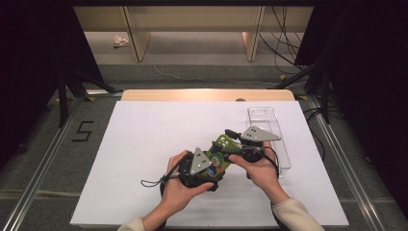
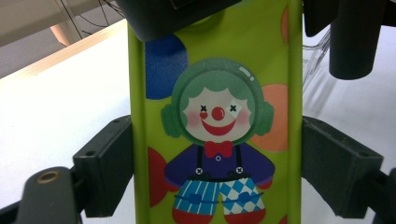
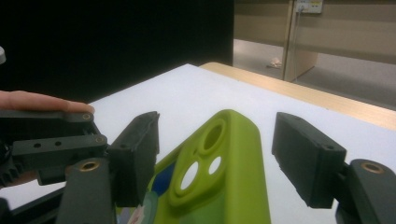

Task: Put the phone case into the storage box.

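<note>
**Two-Gripper Handling of the Phone Case: Handover Stage**

The work surface was a white sheet (image 1: 144, 159) laid over a wooden table (image 1: 207, 94), set in a dim room with dark drapes at left and right and pale wooden shelving at the far side.

You held the green phone case (image 1: 220, 153) above the near-centre of the sheet, between your two hands. The left gripper (image 2: 215, 168) pinched it across its width: both black pads bore flat against the long side edges, just below the printed clown's head. The right gripper (image 3: 219, 163) sat at the camera end of the case with its jaws spread. The case lay between the pads, with a visible gap on the right-hand pad and no firm contact on the other.

By judgement, the step in hand was the second grip: you were bringing the right jaws in on the camera end while the left held the case steady. The next move called for a square closure on the two side edges, clear of the lens cut-outs, without twisting against the left grip.

The case was a soft-looking, matte moulding with rounded corners, a raised camera island and three round openings. A clear, glossy, rigid-looking case (image 1: 269, 134) lay flat on the sheet at the far right.
</note>
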The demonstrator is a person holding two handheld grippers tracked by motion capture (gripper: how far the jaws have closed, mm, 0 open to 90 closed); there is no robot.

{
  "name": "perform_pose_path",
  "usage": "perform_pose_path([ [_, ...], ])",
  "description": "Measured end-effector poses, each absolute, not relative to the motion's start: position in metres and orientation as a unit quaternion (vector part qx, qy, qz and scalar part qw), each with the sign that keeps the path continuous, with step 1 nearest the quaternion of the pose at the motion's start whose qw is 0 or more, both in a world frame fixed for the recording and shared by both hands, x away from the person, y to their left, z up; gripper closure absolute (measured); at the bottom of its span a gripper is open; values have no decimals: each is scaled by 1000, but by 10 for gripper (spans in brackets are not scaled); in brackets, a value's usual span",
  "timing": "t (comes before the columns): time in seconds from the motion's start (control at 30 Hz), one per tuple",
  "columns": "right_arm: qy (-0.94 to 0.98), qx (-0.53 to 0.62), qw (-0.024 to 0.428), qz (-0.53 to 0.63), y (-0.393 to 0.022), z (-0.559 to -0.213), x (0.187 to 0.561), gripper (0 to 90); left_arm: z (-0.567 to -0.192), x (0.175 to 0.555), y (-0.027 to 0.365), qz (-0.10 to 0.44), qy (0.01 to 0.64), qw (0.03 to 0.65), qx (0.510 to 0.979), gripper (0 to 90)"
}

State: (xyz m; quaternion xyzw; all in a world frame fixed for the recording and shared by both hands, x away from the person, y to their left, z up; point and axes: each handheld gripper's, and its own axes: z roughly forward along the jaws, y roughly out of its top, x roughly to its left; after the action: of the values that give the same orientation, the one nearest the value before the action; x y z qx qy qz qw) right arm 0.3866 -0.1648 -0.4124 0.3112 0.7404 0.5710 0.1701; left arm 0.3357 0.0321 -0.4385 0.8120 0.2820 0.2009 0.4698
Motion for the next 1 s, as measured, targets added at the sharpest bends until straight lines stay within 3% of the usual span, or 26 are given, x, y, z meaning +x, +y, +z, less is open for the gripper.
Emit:
perform_pose_path([
  [1.0, 728, 332, 155, 580, -170, -411, 387, 645, -443, 339, 34, 198, 288, 471, 810, 163],
])
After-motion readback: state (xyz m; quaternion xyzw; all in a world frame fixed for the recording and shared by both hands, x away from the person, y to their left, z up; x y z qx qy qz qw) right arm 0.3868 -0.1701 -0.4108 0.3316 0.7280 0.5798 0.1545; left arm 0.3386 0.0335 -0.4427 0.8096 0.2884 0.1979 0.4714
